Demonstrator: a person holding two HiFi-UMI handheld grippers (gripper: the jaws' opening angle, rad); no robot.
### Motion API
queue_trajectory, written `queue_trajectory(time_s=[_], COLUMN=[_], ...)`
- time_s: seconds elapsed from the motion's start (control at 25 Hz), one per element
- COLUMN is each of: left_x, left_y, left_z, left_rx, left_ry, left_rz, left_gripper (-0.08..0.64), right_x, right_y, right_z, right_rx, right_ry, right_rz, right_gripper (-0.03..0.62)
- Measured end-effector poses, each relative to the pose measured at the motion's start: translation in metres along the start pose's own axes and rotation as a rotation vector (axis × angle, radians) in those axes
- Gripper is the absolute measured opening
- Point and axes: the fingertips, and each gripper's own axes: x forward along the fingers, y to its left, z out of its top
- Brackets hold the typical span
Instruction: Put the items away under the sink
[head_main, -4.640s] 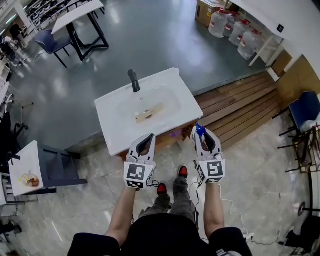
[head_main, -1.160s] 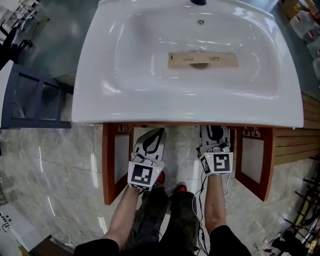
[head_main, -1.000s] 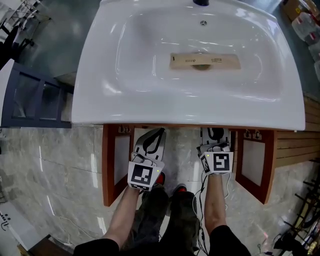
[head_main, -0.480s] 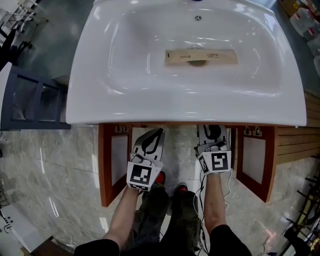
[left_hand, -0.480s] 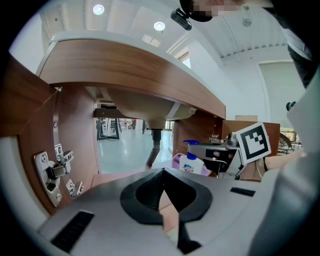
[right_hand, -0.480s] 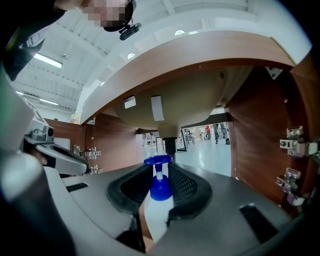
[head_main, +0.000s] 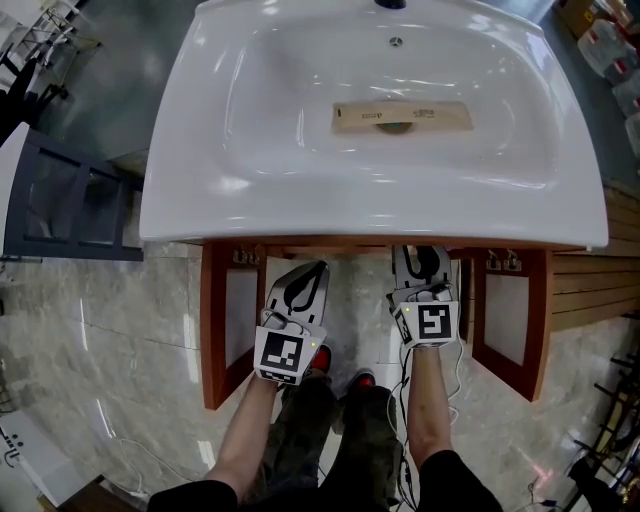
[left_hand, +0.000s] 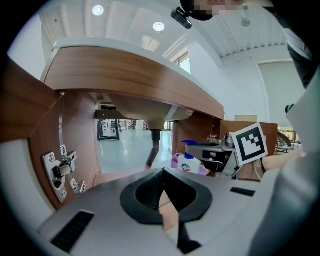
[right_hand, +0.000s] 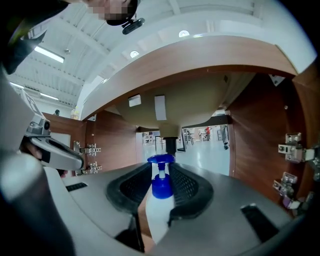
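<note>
A white plastic bottle with a blue pump top (right_hand: 159, 207) sits between the jaws of the right gripper (right_hand: 162, 166), whose black ribbed pads close on its sides; the jaws have just been easing open slightly, with the bottle between them. This gripper reaches in under the front edge of the white glossy sink basin (head_main: 180, 150), between the two open reddish-brown wooden cabinet doors with pale panels (head_main: 228, 320), so the bottle is inside the cupboard below the basin, in front of the dark drain pipe (right_hand: 170, 145). In the left gripper view the bottle shows upright, just in front of a purple object (left_hand: 175, 161) too small to identify. The left gripper (left_hand: 162, 172) waits beside it at the cupboard's mouth, its jaws together with nothing between them. A flat tan cardboard strip (head_main: 402, 117) lies across the basin's drain.
</note>
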Motion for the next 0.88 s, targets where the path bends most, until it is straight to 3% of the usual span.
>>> queue_trajectory(time_s=[0.12,0.2,0.64,0.88], left_x=[-0.003,-0.006,-0.036,-0.060], left_y=[-0.004,-0.006,-0.024,-0.030], left_z=[0.000,0.001,0.042,0.079], left_rx=[0.001,0.004,0.003,-0.007], left_ry=[0.002,0.003,-0.019,-0.029], left_rz=[-0.005,-0.009,-0.038,-0.045], left_gripper=[0.006,0.006,0.006,0.006], right_x=[-0.005,-0.012,-0.058,-0.077], right_y=[0.000,-0.002,-0.004,0.009], right_z=[-0.004,-0.007,0.041,0.082], right_rx=[0.023,0.029,-0.008,-0.015], right_ry=[0.018,0.033,0.032,0.044], right_rz=[0.007,-0.007,-0.065,-0.046], right_gripper=[0.212,0.241,0.249,0.229])
